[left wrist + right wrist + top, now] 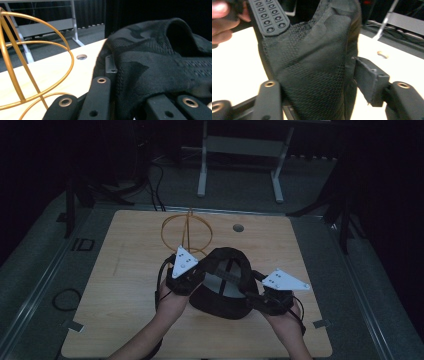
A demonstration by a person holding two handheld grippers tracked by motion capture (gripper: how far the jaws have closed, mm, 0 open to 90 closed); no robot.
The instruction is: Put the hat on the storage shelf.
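Both forearms enter from the near edge of the worktop [125, 270]. Between the hands, a black cap [225, 285] is held just above the near-centre of the worktop, opening upward, its adjuster strap [269, 17] visible inside. Its long axis runs from the near edge toward the far edge; which end carries the brim cannot be told. At the cap's left rim, the left gripper [192, 277] is clenched on the fabric, which passes between its jaws in the left gripper view. At the right rim, the right gripper [257, 297] grasps the cap wall likewise. A gold wire stand [186, 232] sits just beyond the cap, toward the far edge.
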